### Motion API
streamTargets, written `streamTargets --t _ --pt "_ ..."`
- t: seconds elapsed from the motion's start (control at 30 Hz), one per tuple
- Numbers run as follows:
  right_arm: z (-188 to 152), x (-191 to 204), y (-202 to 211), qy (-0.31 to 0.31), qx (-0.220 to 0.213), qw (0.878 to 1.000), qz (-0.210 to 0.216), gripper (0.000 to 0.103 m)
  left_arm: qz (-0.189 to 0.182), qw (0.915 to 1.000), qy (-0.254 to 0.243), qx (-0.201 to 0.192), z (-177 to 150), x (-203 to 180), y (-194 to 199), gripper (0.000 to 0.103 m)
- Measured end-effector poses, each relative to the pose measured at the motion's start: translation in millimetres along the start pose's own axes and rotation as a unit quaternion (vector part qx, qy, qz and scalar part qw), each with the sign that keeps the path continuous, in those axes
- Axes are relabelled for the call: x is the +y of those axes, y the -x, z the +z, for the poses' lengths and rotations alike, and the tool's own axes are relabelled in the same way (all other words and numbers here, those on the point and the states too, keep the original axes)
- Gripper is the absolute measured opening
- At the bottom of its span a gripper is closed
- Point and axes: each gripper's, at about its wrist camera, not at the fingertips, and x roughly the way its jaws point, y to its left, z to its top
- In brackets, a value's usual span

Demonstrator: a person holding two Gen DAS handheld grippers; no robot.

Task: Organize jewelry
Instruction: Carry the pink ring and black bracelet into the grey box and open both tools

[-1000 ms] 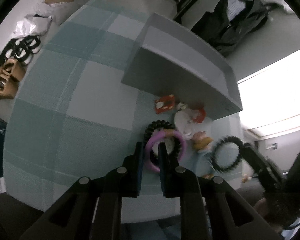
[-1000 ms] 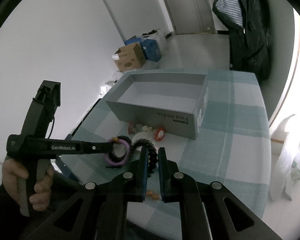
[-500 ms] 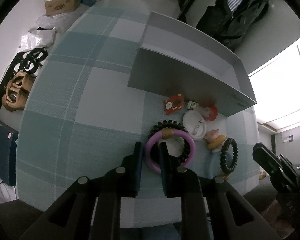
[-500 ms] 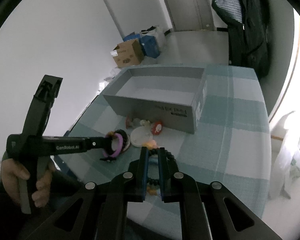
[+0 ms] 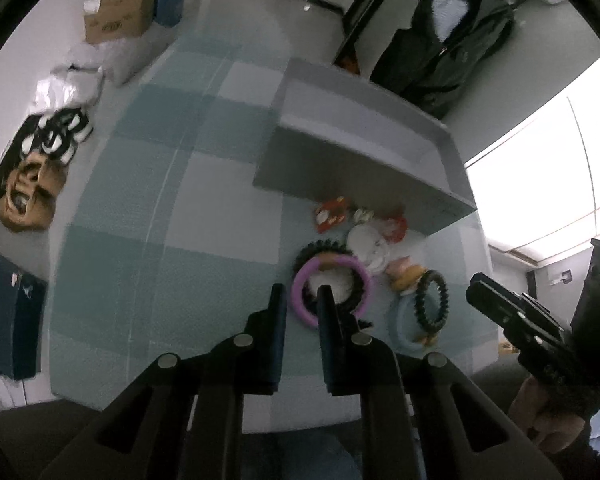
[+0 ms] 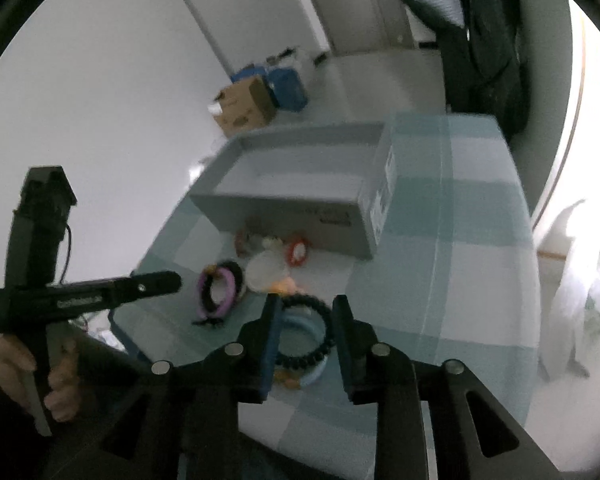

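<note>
A purple bracelet [image 5: 362, 276] lies on a black beaded ring by the grey box [image 5: 360, 184]. My left gripper [image 5: 301, 294] hovers just short of it, jaws almost together with nothing gripped. In the right wrist view the left gripper [image 6: 176, 281] is a small gap away from the purple bracelet [image 6: 230, 280]. The jaws of my right gripper [image 6: 306, 304] are opening. A black beaded bracelet [image 6: 320, 308] lies loose between them on a light blue ring [image 6: 296, 326], and the pads are off it. The left wrist view shows that bracelet [image 5: 432, 300] beside the right gripper [image 5: 476, 286].
Small trinkets lie against the box's front wall: a red charm [image 5: 330, 212], a white disc [image 5: 366, 242] and an orange figure [image 5: 406, 272]. The checked tablecloth [image 5: 180, 220] ends at the near table edge. A cardboard box [image 5: 118, 12], a mask and shoes are on the floor.
The right gripper brought the black beaded bracelet down onto the blue ring and opened off it. The left gripper drew back a little from the purple bracelet.
</note>
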Motion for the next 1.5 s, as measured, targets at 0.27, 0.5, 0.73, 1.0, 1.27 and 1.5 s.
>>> streamTargets --t 0.27,0.5,0.73,1.0,1.27,1.5 --pt "-4.5 1.8 -22.2 0.015 0.041 0.999 -0.026 0.026 0.004 0.9996 0.0 0.027 2.1 -1.2 -17.3 0.016" --pt "-3.4 -8.4 -24.2 -0.014 0.055 0.998 -0.024 0.01 0.0 0.9999 0.011 0.01 6.8 4.8 -17.9 0.045" --pt "-1.7 0.3 -11.1 0.004 0.034 0.999 -0.016 0.009 0.005 0.9999 0.003 -0.015 11.5 4.3 -20.9 0.045" --pt "-0.5 -1.6 -8.3 0.008 0.034 0.999 -0.013 0.008 0.022 0.9983 -0.048 -0.022 10.5 -12.9 -23.1 0.018" --pt "2.9 -0.2 -2.8 0.007 0.021 1.0 -0.008 0.008 0.017 0.9975 -0.062 -0.031 7.7 -14.1 -11.5 0.004" --pt "6.0 0.3 0.8 0.004 0.007 1.0 -0.005 0.008 -0.001 0.9979 -0.047 -0.044 7.7 -12.8 -3.7 0.004"
